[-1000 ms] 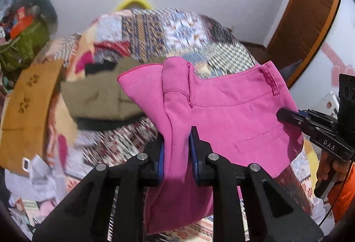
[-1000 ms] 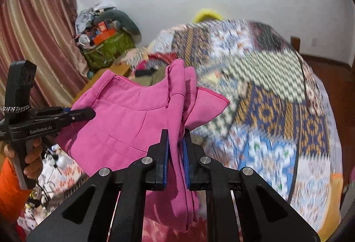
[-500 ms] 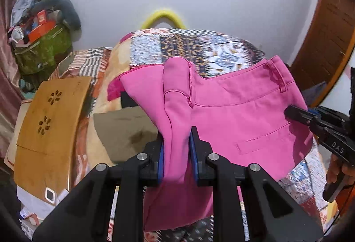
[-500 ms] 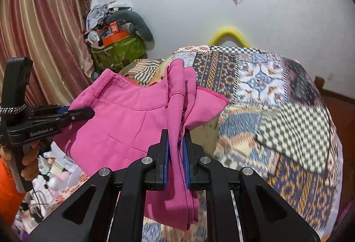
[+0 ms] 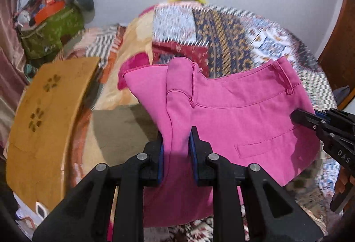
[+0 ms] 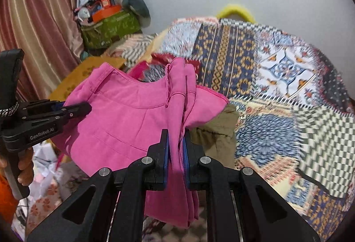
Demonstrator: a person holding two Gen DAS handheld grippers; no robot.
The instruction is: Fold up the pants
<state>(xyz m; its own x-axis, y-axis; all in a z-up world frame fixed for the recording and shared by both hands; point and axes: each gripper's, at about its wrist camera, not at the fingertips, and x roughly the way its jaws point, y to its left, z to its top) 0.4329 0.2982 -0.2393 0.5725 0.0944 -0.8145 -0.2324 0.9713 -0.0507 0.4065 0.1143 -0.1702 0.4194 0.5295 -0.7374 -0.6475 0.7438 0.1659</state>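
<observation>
Aloft over the bed (image 6: 277, 77), the pink pants (image 5: 233, 117) hang stretched between your two grippers, the left gripper (image 5: 176, 153) pinching a bunched edge, the right gripper (image 6: 175, 153) pressed on another. You appear mid-carry; next, lay them flat. An olive garment (image 6: 213, 131) lies beneath, open quilt to the right, a wooden board (image 5: 44, 122) crowding the left.

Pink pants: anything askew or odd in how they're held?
Nothing damaged. The pink pants hang bunched between the left gripper and the right gripper, waistband sagging and one flap sticking out sideways, above an olive garment on the patchwork bed.
</observation>
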